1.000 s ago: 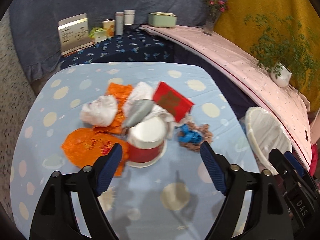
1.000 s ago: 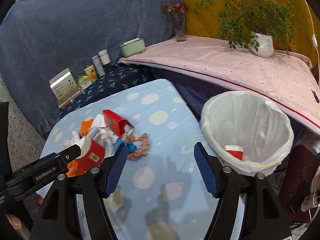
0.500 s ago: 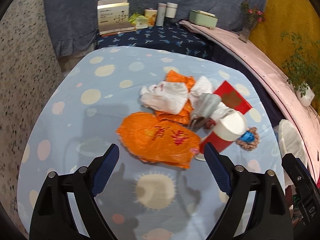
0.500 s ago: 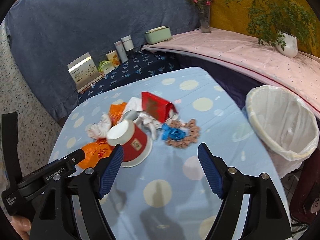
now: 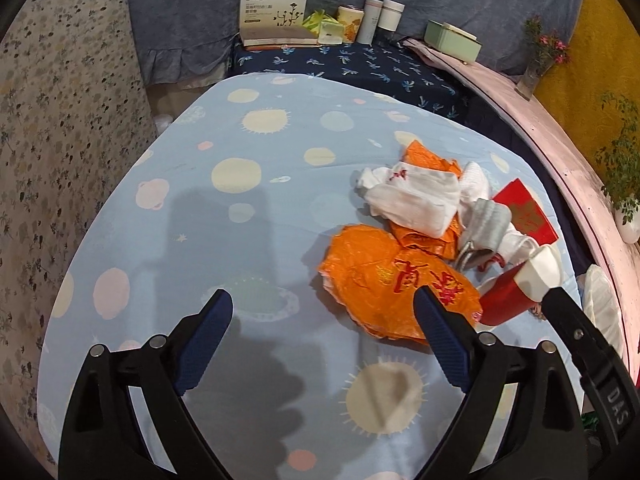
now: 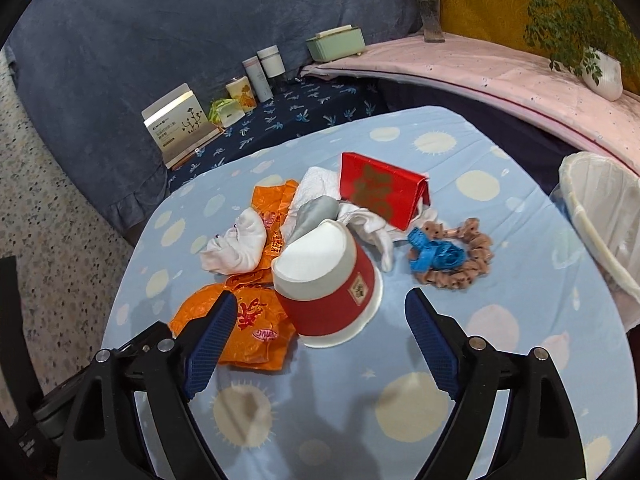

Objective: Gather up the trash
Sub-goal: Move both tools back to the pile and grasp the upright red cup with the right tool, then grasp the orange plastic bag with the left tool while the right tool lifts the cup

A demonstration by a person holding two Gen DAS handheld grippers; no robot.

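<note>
Red-white paper cup upside-down, tilted, among crumpled wrappers; left tongs, right tongs wide open, empty.

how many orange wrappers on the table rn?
2. A big flat orange wrapper lies at the near-left edge of the pile, beside the red cup. A second orange wrapper sits behind it, partly under the white cloth. More may be hidden beneath.
</note>
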